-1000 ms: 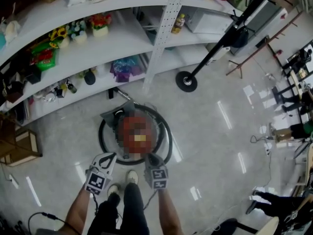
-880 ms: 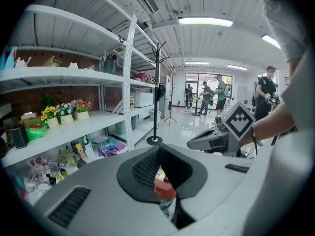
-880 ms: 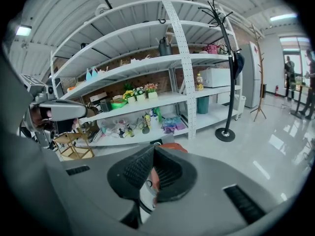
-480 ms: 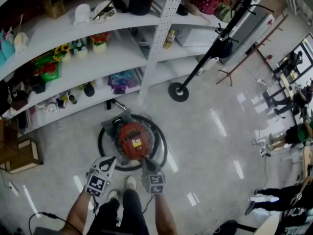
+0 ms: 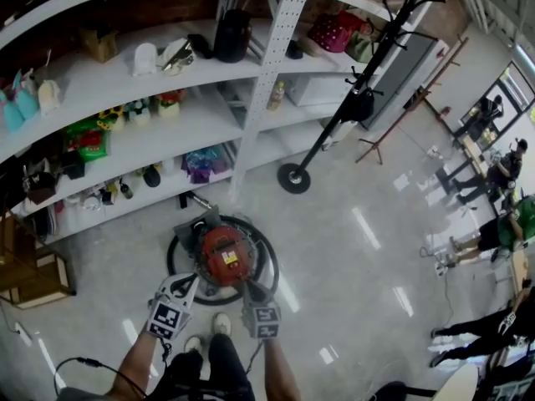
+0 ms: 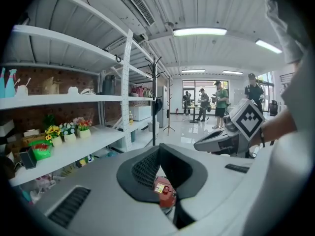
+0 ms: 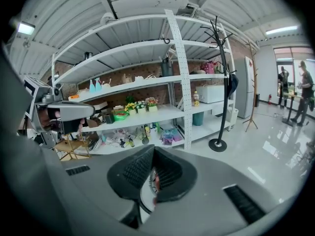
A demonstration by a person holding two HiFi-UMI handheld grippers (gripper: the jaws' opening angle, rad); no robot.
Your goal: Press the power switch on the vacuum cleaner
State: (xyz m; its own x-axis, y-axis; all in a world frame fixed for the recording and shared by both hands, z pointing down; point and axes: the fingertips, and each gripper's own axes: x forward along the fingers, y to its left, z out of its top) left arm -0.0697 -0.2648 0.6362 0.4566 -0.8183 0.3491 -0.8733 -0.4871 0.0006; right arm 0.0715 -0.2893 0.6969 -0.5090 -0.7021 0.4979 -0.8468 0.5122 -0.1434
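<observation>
Vacuum cleaner [image 5: 224, 256]: red canister standing on the floor [image 5: 359, 266], directly ahead of and below both tools. Its black hose [image 5: 273, 261] is looped in a ring around it. There is a yellow label on the top of the body. The power switch itself is too small for us to place with certainty.

Right tool [image 5: 253, 291]: its tip is over the near edge of the canister, and we see no contact. Its jaws are clenched tip to tip with nothing between them, and a sliver of red shows below.

Left tool [image 5: 185, 282]: just to the left of the right tool, at the canister's near-left side. It is also clenched and empty, with the canister visible beneath its pads in the left gripper view.

Beyond the canister are white shelves [image 5: 125, 128] with small goods, and ahead-right of the tools a black coat stand [image 5: 294, 178].

We judge the step to be the approach, with the press not yet made. The next move calls for lowering one clenched tip straight down onto the switch on top of the body, keeping clear of the hose loop. The push should be short and firm so the canister does not roll.
</observation>
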